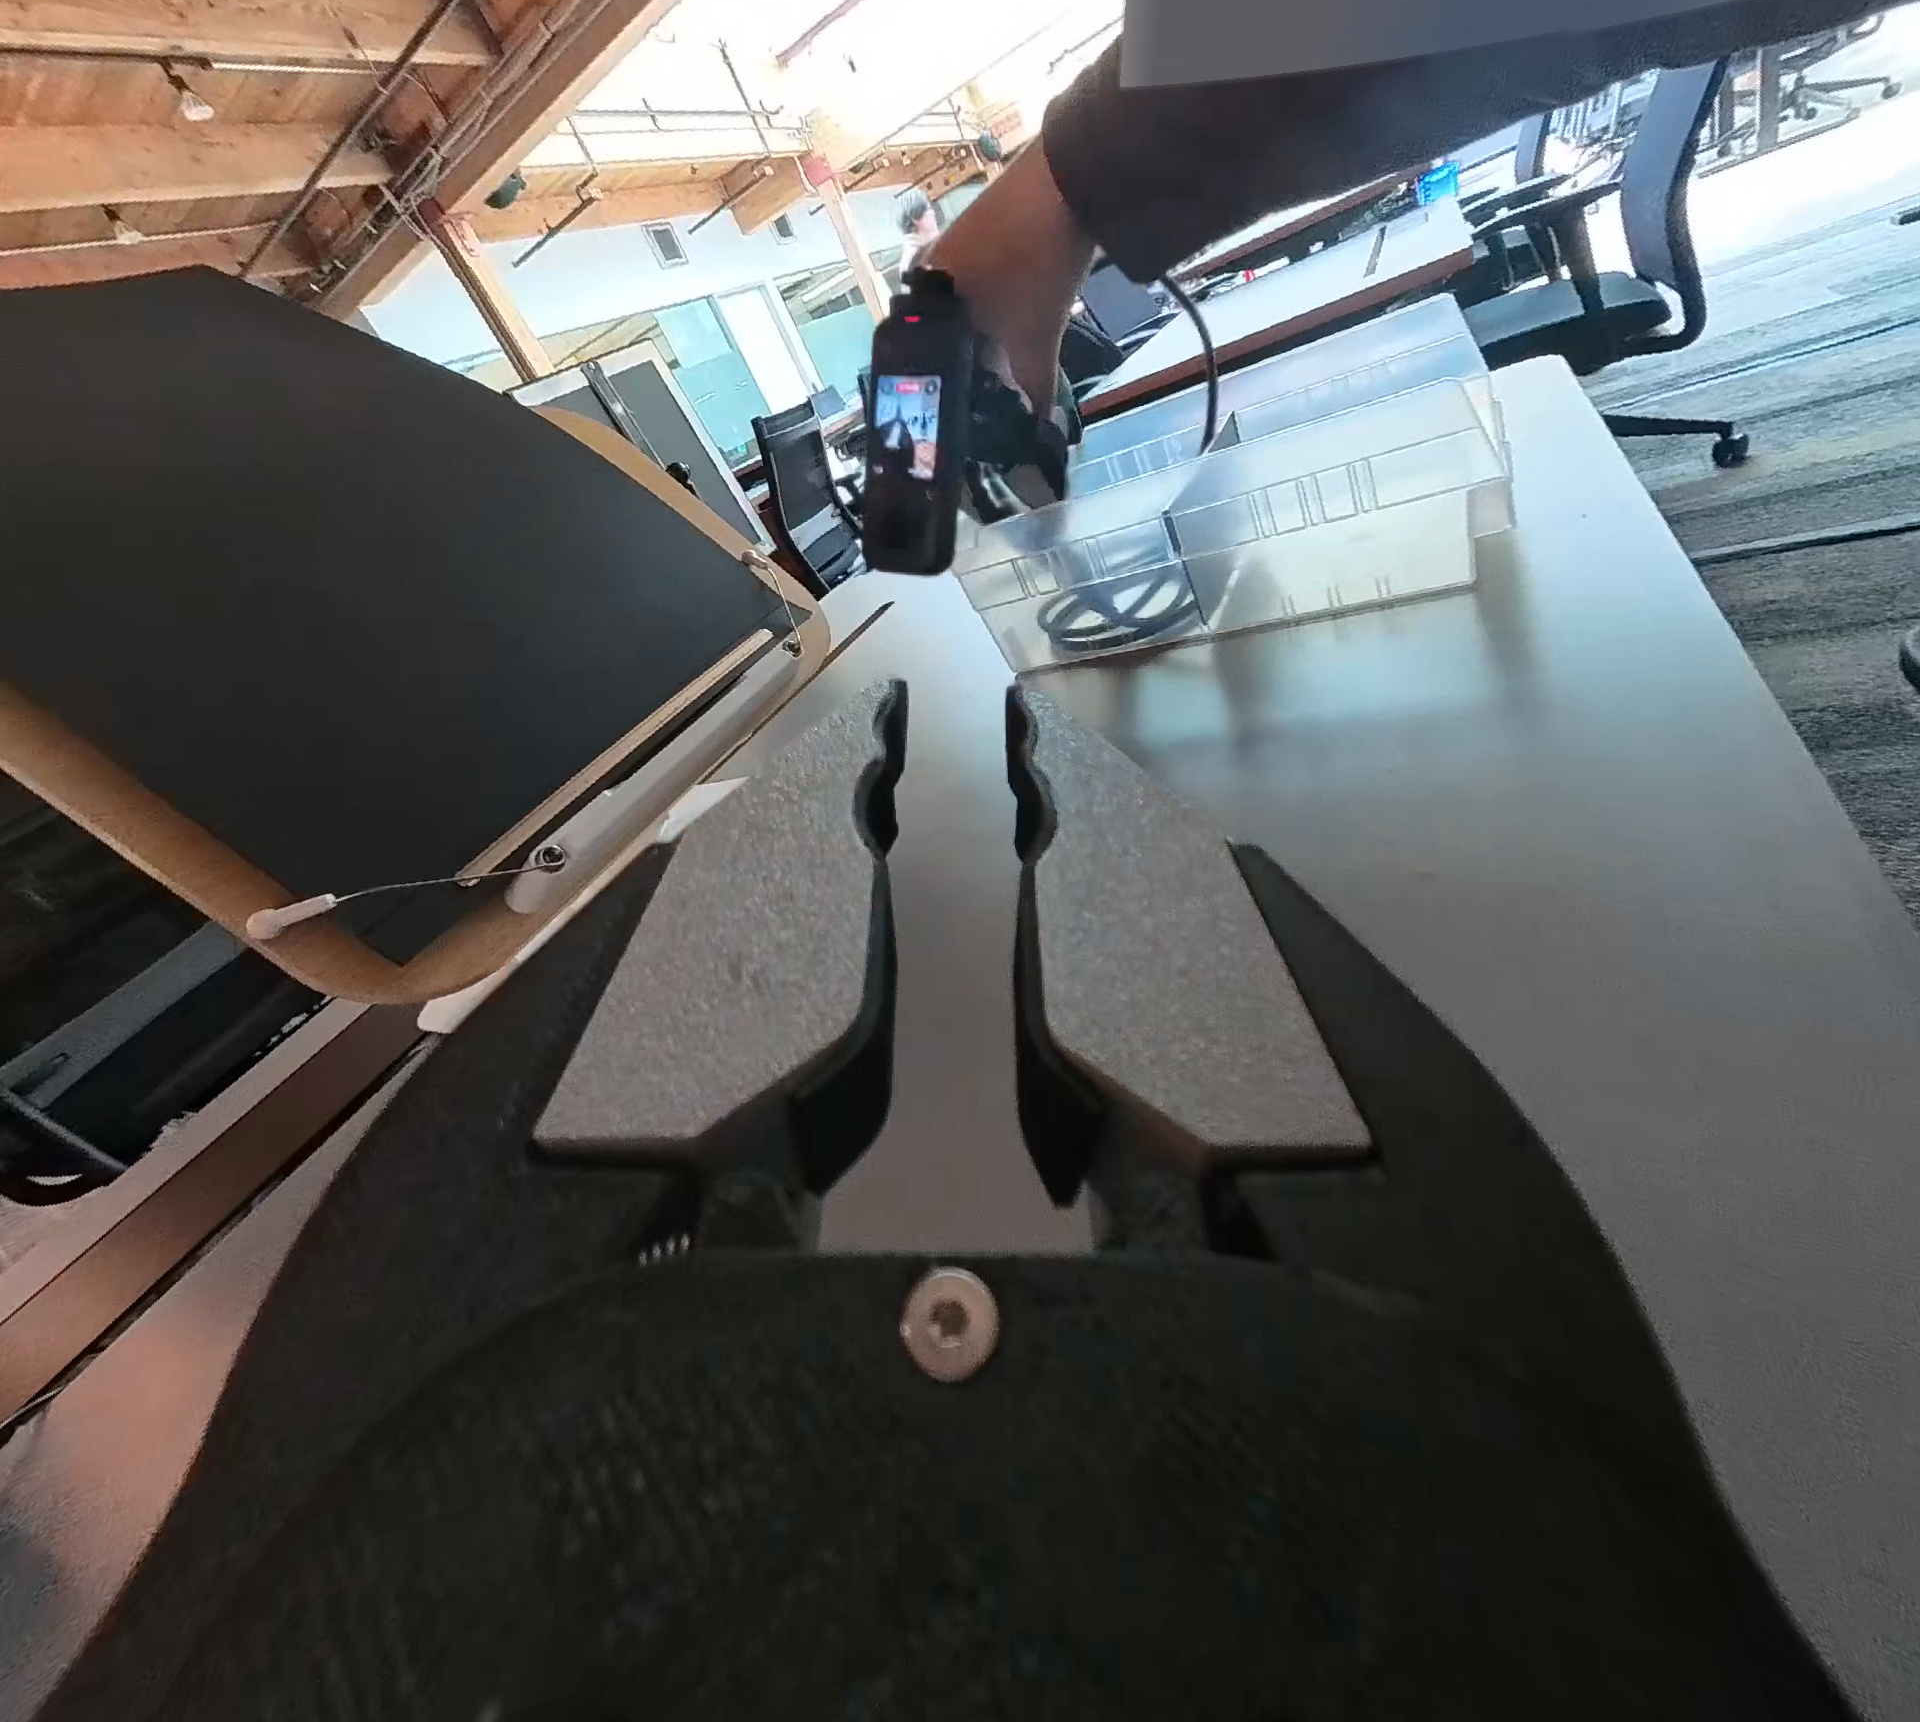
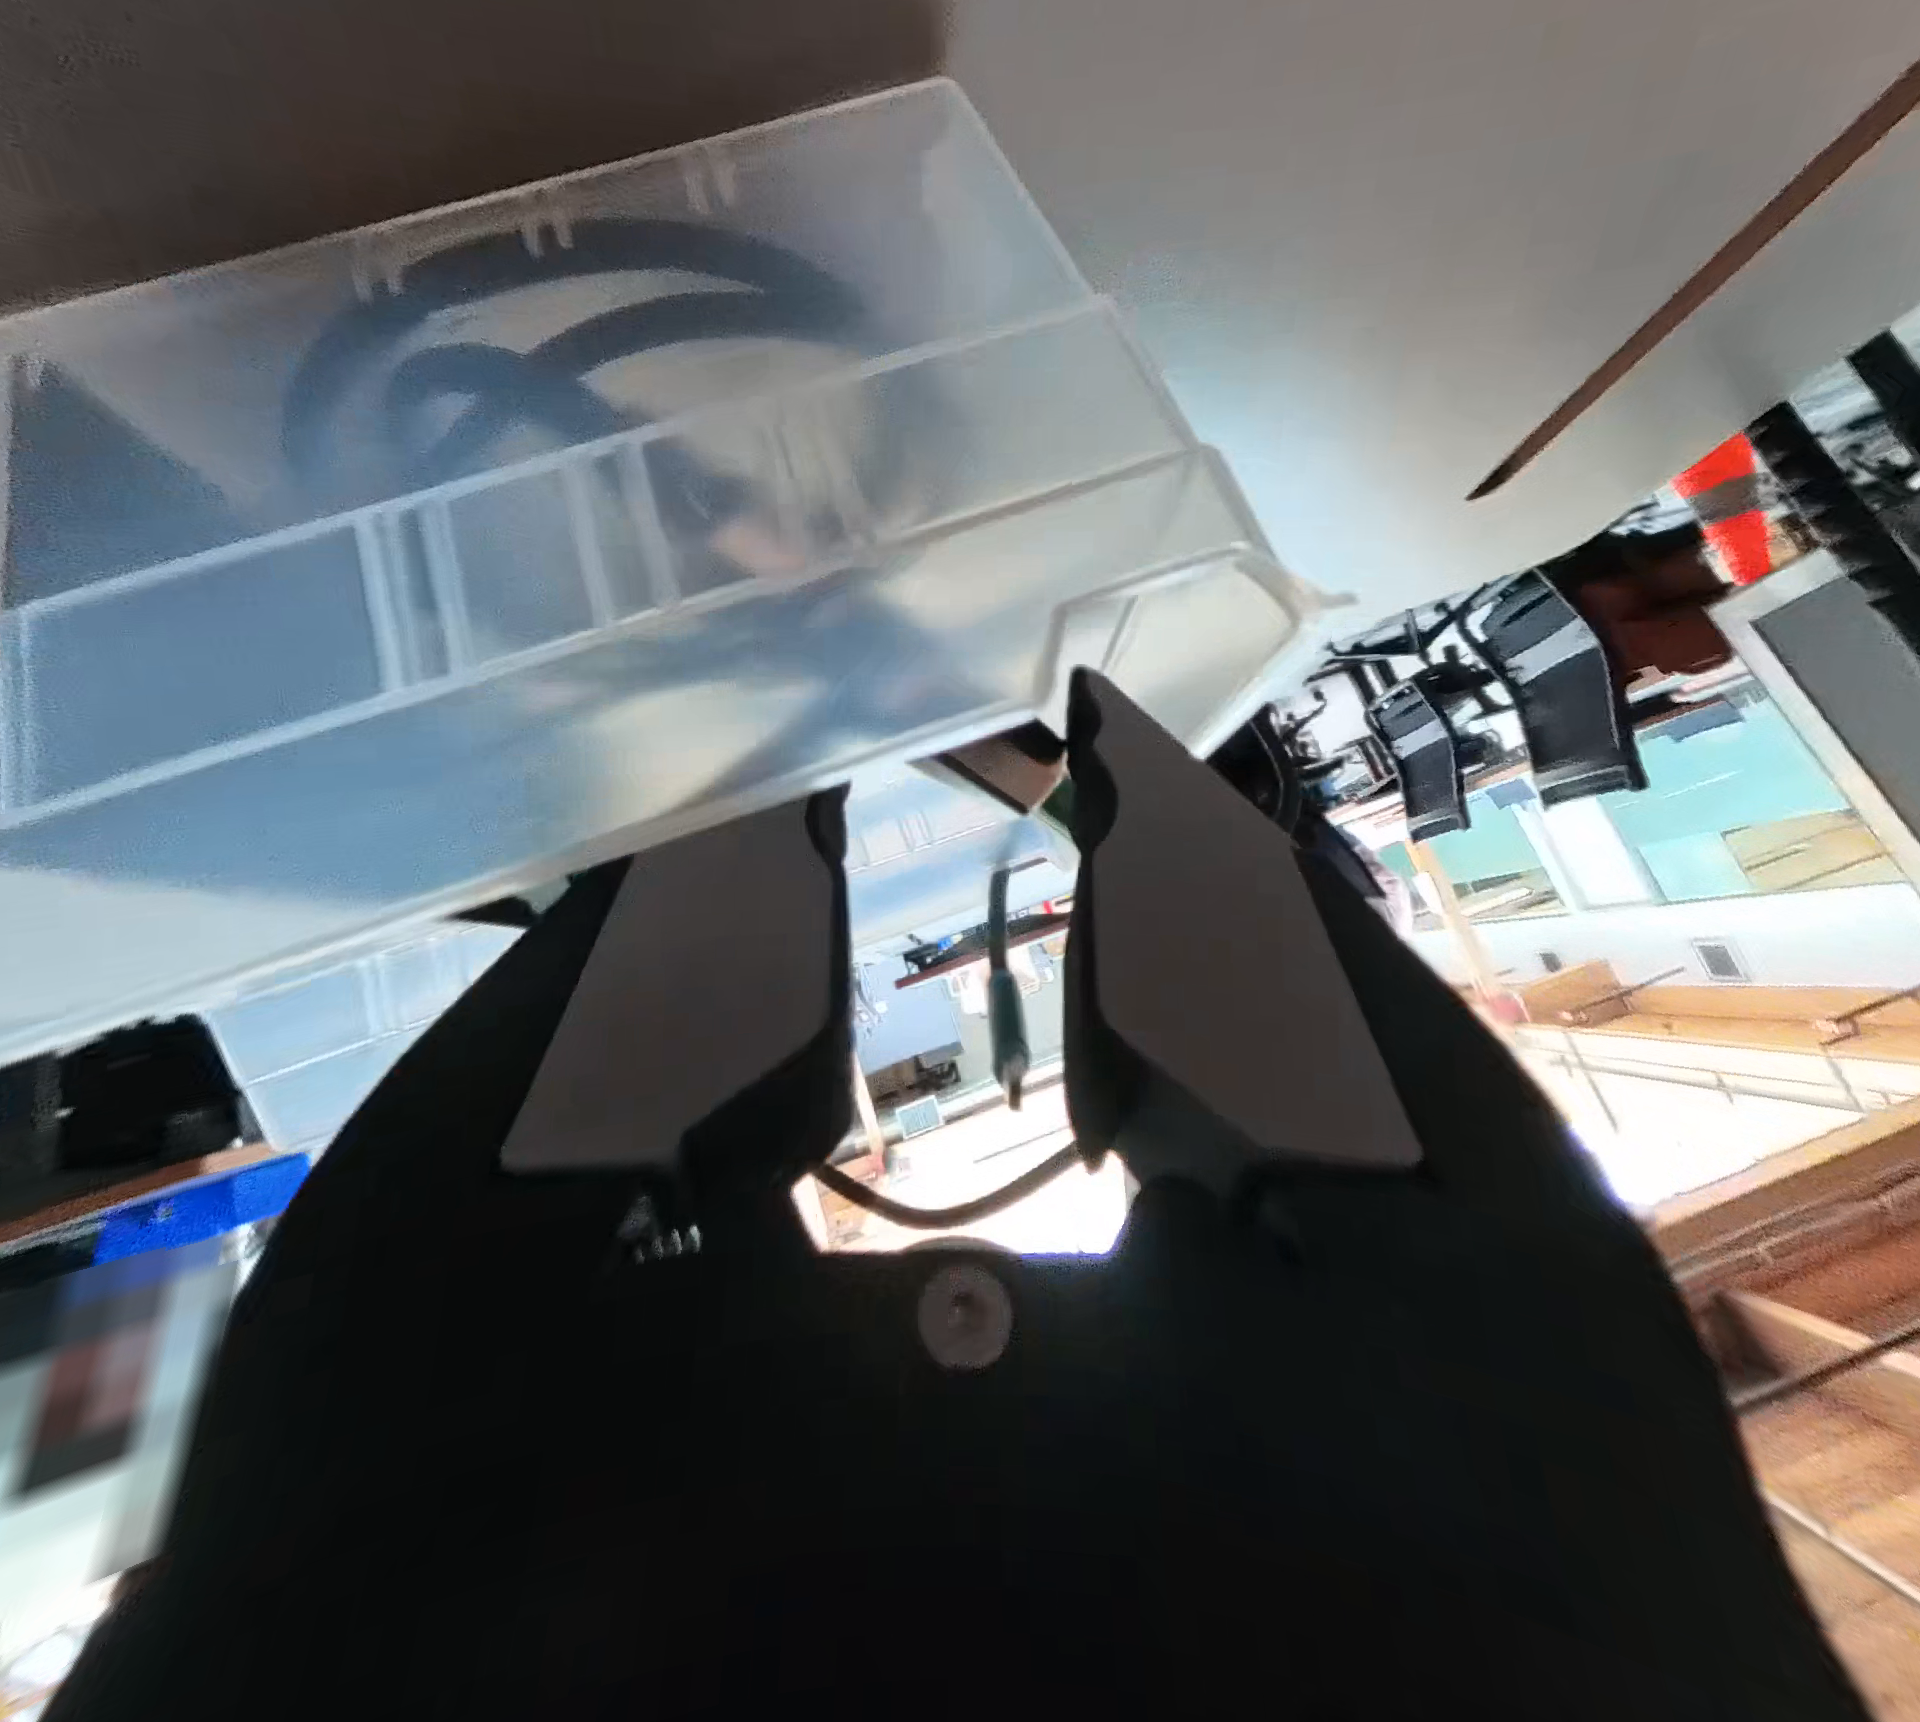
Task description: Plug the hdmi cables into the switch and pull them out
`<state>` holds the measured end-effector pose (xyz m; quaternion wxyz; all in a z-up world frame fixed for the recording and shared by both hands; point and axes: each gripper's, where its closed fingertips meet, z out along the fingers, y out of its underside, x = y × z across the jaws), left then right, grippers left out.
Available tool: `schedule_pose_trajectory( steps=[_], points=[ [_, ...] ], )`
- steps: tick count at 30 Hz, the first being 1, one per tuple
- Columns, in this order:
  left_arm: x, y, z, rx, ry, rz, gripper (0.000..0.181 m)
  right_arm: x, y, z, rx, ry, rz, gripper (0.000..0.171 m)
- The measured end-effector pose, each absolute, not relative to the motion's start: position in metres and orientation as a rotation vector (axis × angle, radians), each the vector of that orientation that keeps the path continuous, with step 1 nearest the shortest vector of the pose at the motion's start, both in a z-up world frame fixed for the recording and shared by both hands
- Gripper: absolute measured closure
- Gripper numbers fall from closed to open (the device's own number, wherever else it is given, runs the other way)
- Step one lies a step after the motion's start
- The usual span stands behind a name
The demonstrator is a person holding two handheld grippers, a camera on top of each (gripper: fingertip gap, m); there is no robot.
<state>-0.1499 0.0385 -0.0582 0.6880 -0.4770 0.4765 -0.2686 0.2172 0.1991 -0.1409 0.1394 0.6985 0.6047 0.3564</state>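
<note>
My left gripper (image 1: 951, 737) hovers low over the white table (image 1: 1403, 893), its jaws a little apart with nothing between them. A person's hand holds my right gripper (image 1: 1013, 467) at the near end of the clear plastic bins (image 1: 1299, 509). A coiled black cable (image 1: 1107, 612) lies in the nearest compartment. The right wrist view is upside down: the right gripper (image 2: 954, 742) is open at the edge of the clear bin (image 2: 623, 550), with the coiled cable (image 2: 447, 384) blurred inside. A thin cable end with a plug (image 2: 1006, 1007) shows in the gap between the fingers. No switch is in view.
A black panel in a curved wooden frame (image 1: 364, 581) stands at the table's left edge, close to my left gripper. Office chairs (image 1: 1621, 238) and other desks stand beyond the table's far side. A thin black cord (image 1: 1207, 363) runs from the right hand down towards the bins. Left tips to right tips: about 40 cm.
</note>
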Motion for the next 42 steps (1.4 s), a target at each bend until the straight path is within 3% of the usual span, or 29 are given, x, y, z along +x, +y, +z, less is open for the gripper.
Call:
schedule_pose_trajectory(
  steps=[4, 8, 13, 15, 18, 21, 23, 25, 27, 29, 31, 37, 42],
  points=[
    [-0.147, 0.037, -0.062, -1.081, 1.079, -0.624, 0.164, 0.186, 0.21, -0.104, 2.264, 1.886, 1.07, 0.132],
    [-0.144, 0.037, -0.067, -1.084, 1.103, -0.603, 0.164, 0.148, 0.196, -0.043, 2.623, 1.984, 0.894, 0.115],
    [-0.145, 0.041, -0.072, -1.101, 1.11, -0.587, 0.164, 0.164, 0.187, 0.025, 2.986, 1.9, 1.033, 0.129],
    [-0.146, 0.043, -0.073, -1.106, 1.107, -0.583, 0.164, 0.181, 0.178, 0.044, 3.201, 1.768, 0.996, 0.123],
    [-0.147, 0.044, -0.073, -1.11, 1.101, -0.586, 0.164, 0.201, 0.153, 0.072, 3.615, 1.516, 0.752, 0.122],
    [-0.146, 0.042, -0.072, -1.105, 1.104, -0.591, 0.164, 0.253, 0.132, 0.104, 4.092, 0.93, 0.516, 0.14],
    [-0.145, 0.041, -0.073, -1.102, 1.112, -0.585, 0.164, 0.315, 0.119, 0.107, 4.277, 0.229, 0.461, 0.159],
    [-0.144, 0.041, -0.075, -1.106, 1.119, -0.581, 0.164, 0.351, 0.116, 0.094, 4.355, -0.172, 0.122, 0.151],
    [-0.144, 0.042, -0.077, -1.116, 1.122, -0.579, 0.164, 0.361, 0.129, 0.068, 4.304, -0.345, -0.497, 0.146],
    [-0.144, 0.045, -0.08, -1.126, 1.125, -0.571, 0.164, 0.358, 0.146, 0.03, 4.149, -0.268, -0.842, 0.143],
    [-0.144, 0.047, -0.083, -1.133, 1.131, -0.56, 0.164, 0.343, 0.156, -0.007, 4.066, 0.166, -0.824, 0.136],
    [-0.142, 0.052, -0.095, -1.173, 1.151, -0.558, 0.164, 0.351, 0.15, -0.064, 3.796, 1.429, 0.409, 0.139],
    [-0.136, 0.053, -0.11, -1.192, 1.207, -0.522, 0.164, 0.323, 0.149, -0.074, 3.337, 1.859, 0.534, 0.122]
  ],
)
